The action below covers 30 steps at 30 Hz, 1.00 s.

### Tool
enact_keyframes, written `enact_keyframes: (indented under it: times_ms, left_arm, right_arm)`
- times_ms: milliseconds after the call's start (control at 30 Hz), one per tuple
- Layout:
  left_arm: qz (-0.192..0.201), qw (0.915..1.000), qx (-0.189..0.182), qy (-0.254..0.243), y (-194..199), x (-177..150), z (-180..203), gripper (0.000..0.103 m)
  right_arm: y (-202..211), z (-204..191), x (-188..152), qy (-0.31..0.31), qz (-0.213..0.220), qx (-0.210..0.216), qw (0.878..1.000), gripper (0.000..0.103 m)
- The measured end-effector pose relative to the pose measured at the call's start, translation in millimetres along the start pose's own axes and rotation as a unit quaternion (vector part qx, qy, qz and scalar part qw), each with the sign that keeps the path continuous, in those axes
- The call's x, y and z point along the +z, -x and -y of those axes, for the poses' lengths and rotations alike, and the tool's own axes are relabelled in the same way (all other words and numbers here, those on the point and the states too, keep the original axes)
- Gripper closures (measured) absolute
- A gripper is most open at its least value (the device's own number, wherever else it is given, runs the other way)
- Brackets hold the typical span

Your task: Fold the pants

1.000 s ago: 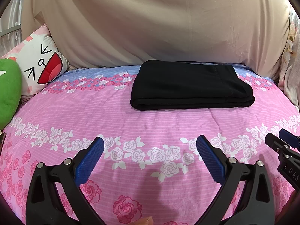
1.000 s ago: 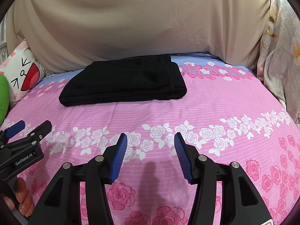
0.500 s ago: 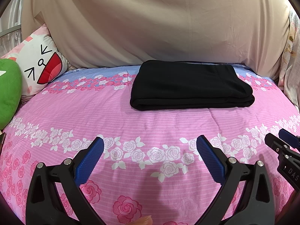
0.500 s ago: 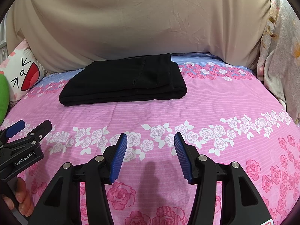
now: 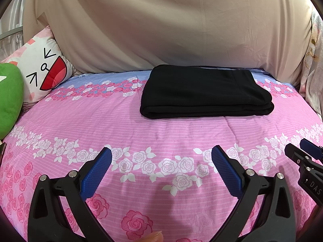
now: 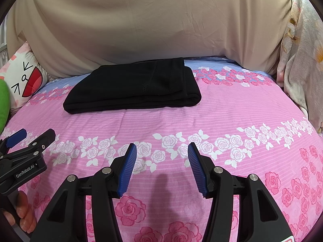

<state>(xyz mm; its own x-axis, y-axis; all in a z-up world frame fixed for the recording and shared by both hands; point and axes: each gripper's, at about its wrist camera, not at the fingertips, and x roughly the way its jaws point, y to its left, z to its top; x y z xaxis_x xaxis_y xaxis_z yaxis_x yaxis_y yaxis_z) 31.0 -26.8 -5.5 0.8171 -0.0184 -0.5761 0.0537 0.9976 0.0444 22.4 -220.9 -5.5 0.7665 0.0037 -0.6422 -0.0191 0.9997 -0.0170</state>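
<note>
Both tools, left tool [image 5: 161,157] and right tool [image 6: 162,153], are held apart and empty, unmoved over the last second. Black pants [image 5: 203,92] are seen folded on the bed [image 5: 161,133], well clear; the fold is judged done.

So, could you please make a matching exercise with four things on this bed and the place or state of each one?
Things:
1. black pants
2. green plush
3. left gripper
4. cartoon-face pillow

States:
a. open, holding nothing
b. at the far left edge
c. folded, lying near the beige cover
d. leaning behind the plush

Pairs: 1-c, 2-b, 3-a, 4-d
</note>
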Motion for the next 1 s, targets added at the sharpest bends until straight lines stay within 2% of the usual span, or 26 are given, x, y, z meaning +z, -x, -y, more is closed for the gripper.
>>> enact_keyframes:
  times_ms: [467, 600, 700, 800, 900, 1000]
  left_arm:
    - [0.001, 1.0000, 0.000, -0.001, 0.3, -0.4, 0.9, 0.006]
    - [0.017, 0.9995, -0.028, 0.000, 6.4, -0.1, -0.9, 0.007]
    - [0.023, 0.9992, -0.034, 0.003, 8.1, -0.5, -2.3, 0.007]
    - [0.020, 0.9994, -0.026, 0.007, 6.7, -0.6, -3.9, 0.006]
    - [0.004, 1.0000, 0.001, 0.003, 1.1, 0.1, -1.9, 0.006]
    - [0.002, 1.0000, -0.001, 0.001, -0.2, 0.0, -2.6, 0.006]
  right_arm:
    - [-0.6, -0.5, -0.2, 0.000, -0.001, 0.000, 1.000, 0.051]
    - [-0.8, -0.9, -0.4, 0.001, 0.000, 0.000, 1.000, 0.051]
    - [-1.1, -0.7, -0.6, 0.001, 0.000, 0.000, 1.000, 0.051]
    - [-1.3, -0.6, -0.5, 0.001, 0.000, 0.000, 1.000, 0.046]
    - [-1.0, -0.1, -1.1, 0.002, 0.001, -0.001, 1.000, 0.045]
    - [-0.7, 0.8, -1.8, 0.002, 0.000, -0.002, 1.000, 0.045]
